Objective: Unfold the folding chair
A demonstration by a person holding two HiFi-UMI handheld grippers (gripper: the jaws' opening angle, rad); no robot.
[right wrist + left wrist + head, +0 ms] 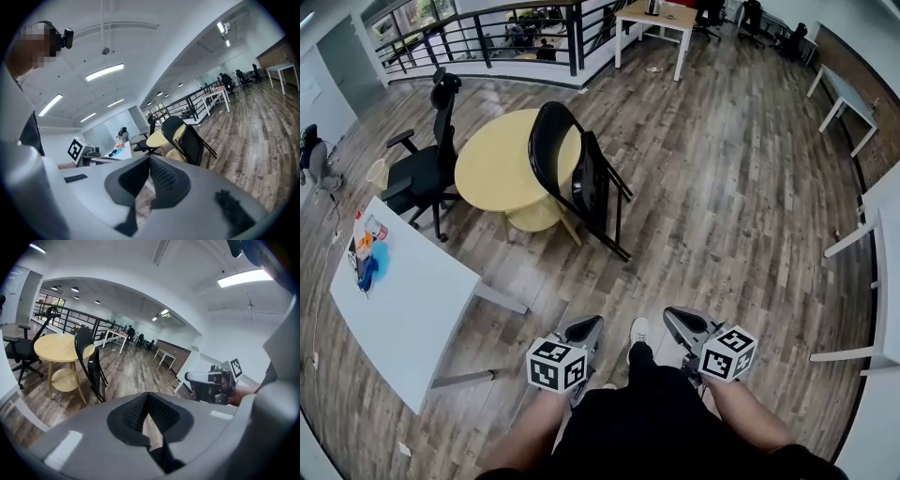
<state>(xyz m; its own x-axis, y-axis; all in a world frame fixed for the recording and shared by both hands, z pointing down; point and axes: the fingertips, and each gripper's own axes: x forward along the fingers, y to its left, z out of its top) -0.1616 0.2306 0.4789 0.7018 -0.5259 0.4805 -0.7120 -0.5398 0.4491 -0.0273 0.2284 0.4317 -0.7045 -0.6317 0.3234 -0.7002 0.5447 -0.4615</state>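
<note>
Both hand-held grippers sit low in the head view, at the bottom centre: the left hand-held gripper [584, 328] and the right hand-held gripper [680, 321], one to each side of a white shoe [638, 330]. Each gripper view shows its jaws pressed together with nothing between them.

The folding chair [577, 173] is in the upper centre of the head view, well apart from both grippers. It is black, folded flat and leans tilted against the right edge of a round yellow table [497, 169], its feet on the wooden floor [722, 187]. A black office chair [427, 169] stands at the table's left. A white worktop [412, 300] fills the lower left, with small coloured items at its far left corner. The folded chair also shows left of centre in the left gripper view [91, 364] and near the centre in the right gripper view [187, 136].
</note>
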